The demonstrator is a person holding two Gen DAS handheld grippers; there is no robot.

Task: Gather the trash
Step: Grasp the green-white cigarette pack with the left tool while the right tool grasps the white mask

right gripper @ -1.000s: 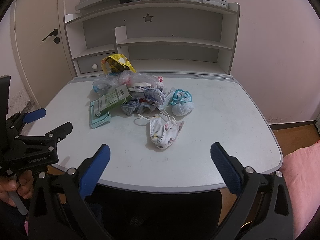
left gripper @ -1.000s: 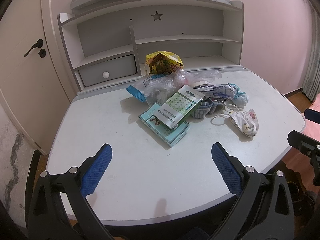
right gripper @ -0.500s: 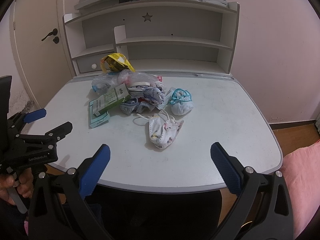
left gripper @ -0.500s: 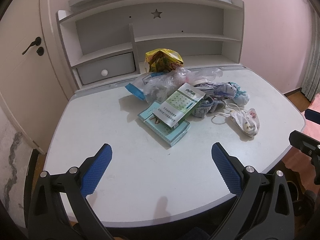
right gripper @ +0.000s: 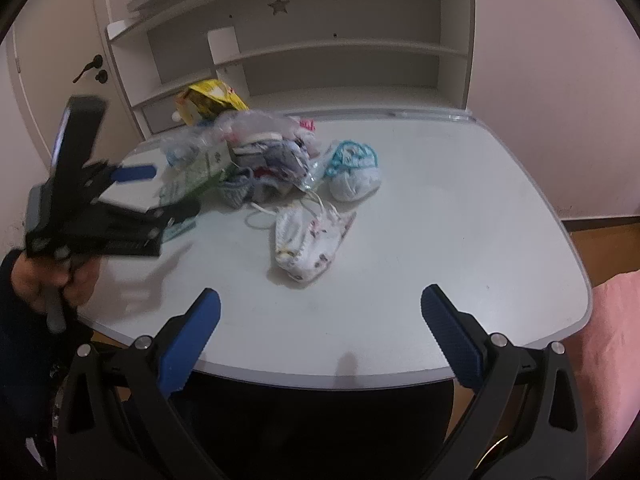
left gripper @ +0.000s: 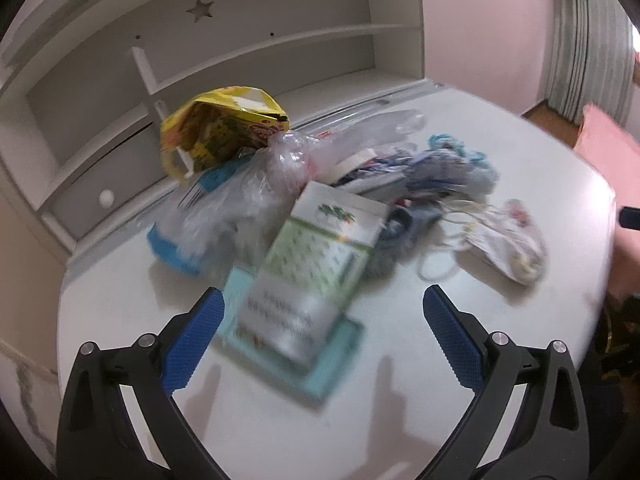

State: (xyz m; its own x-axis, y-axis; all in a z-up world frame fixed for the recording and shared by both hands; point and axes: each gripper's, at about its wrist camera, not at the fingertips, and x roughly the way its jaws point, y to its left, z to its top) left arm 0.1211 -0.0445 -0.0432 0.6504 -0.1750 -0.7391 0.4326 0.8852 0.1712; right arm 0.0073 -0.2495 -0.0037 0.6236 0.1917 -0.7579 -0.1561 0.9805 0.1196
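A heap of trash lies on the white desk (left gripper: 120,312): a green-and-white box (left gripper: 316,264) on a teal box (left gripper: 332,364), crumpled clear plastic bags (left gripper: 256,184), a yellow snack bag (left gripper: 216,128), and a patterned face mask (left gripper: 508,244). My left gripper (left gripper: 324,332) is open, low over the desk, its fingers on either side of the boxes' near end. In the right wrist view the mask (right gripper: 308,240) lies ahead of my open right gripper (right gripper: 320,332), which hangs over the desk's front edge. A balled blue-trimmed cloth (right gripper: 354,172) sits beyond. The left gripper (right gripper: 136,196) shows there, held by a hand (right gripper: 52,284).
A white hutch with shelves (right gripper: 340,44) and a small drawer (left gripper: 104,196) stands at the back of the desk. A door with a black handle (right gripper: 88,70) is at the left. Something pink (right gripper: 612,344) lies beside the desk's right edge. Bare desk surface (right gripper: 460,208) spreads at the right.
My left gripper has moved sharply forward and down to the boxes; its view is motion-blurred. The right gripper has edged forward toward the mask. Both stay open.
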